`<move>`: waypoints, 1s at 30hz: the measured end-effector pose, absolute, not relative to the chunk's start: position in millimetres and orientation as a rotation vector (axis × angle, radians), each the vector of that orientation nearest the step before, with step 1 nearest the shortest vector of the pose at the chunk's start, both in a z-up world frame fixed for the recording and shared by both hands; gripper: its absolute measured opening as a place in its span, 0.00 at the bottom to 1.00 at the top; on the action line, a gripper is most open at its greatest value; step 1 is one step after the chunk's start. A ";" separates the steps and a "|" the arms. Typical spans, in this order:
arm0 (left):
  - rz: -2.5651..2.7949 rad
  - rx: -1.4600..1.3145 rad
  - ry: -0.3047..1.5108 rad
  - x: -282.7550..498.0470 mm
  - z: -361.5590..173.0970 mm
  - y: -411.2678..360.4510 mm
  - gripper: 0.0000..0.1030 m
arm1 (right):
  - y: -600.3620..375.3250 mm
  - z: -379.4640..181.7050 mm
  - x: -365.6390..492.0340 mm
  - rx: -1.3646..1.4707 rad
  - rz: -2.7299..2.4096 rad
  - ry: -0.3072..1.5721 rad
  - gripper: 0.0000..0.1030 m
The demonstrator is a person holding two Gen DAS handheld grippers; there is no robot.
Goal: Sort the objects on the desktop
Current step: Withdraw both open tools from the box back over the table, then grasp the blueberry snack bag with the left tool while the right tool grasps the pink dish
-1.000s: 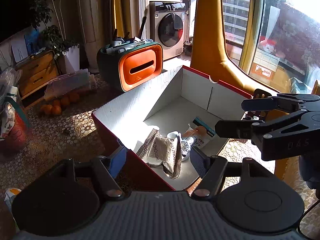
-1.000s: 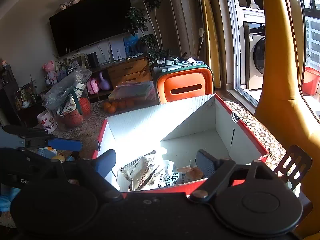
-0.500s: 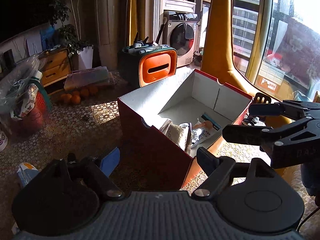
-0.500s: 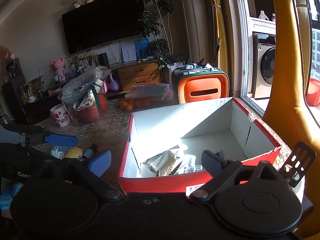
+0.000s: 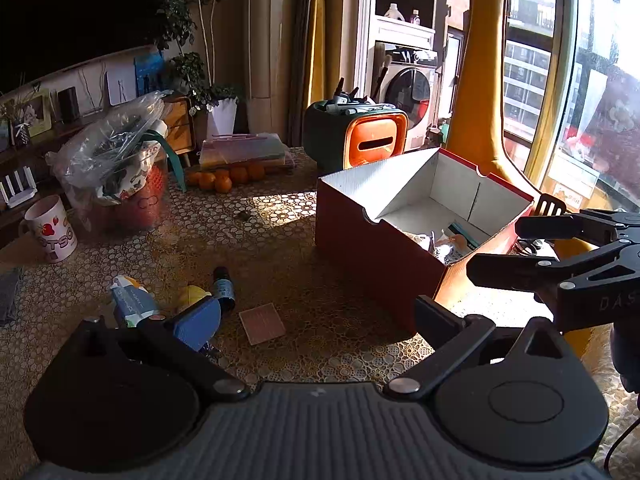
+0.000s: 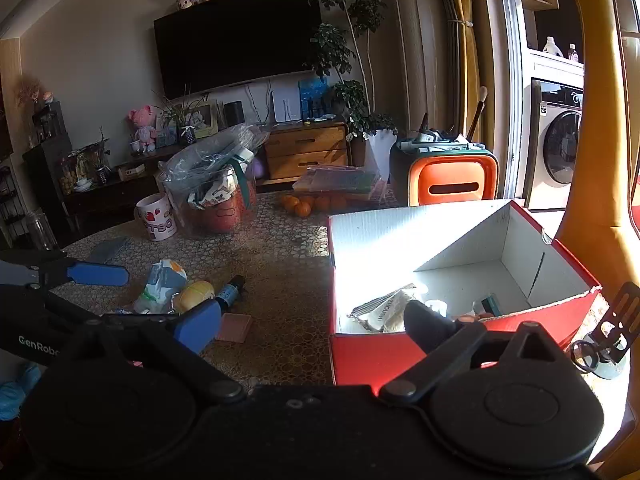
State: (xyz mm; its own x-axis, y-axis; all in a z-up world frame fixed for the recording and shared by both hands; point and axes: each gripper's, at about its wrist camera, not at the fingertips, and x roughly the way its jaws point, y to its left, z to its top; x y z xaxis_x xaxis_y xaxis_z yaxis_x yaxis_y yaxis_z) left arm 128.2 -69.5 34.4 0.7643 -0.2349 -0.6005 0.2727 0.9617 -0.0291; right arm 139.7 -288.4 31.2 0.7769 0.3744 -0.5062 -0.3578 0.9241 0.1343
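left gripper (image 5: 316, 320) jaws opening, already wide, nothing between them, hovering over the table (image 5: 280, 248) just off the near left corner of the red cardboard box (image 5: 372, 256). right gripper (image 6: 312, 320) spread wide too, empty, its dark finger in front of the box's near wall; in the left wrist view it shows at the right edge (image 5: 532, 248), beside the box's right side.

the box sits toward the table's right edge, open top, white inside. in it: silver snack packets (image 6: 384, 308) at the near left corner, a teal-edged small carton (image 6: 490, 306) further right; other bits there too small to tell.

loose items still on the table, left of the box and well apart from it: small dark bottle with blue label (image 5: 223, 288) lying on its side, yellow round thing (image 5: 192, 294) touching it, blue-white pouch (image 5: 132, 304) just beside that, pink flat square card (image 5: 262, 323) nearer the front edge.

at the far edge: oranges (image 5: 224, 178), a clear bag-covered tub with red contents (image 5: 120, 176), a strawberry mug (image 5: 52, 228) at the left edge, and an orange-fronted green case (image 5: 360, 140) behind the box.
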 end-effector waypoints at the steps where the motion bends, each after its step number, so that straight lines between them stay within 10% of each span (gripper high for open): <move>1: -0.265 0.059 0.641 124.5 34.3 -64.1 0.99 | -283.6 31.0 138.2 0.025 0.399 0.555 0.95; 30: -0.011 -0.006 0.627 60.7 -13.9 44.2 0.99 | -196.4 6.5 123.1 -0.011 0.469 0.606 0.95</move>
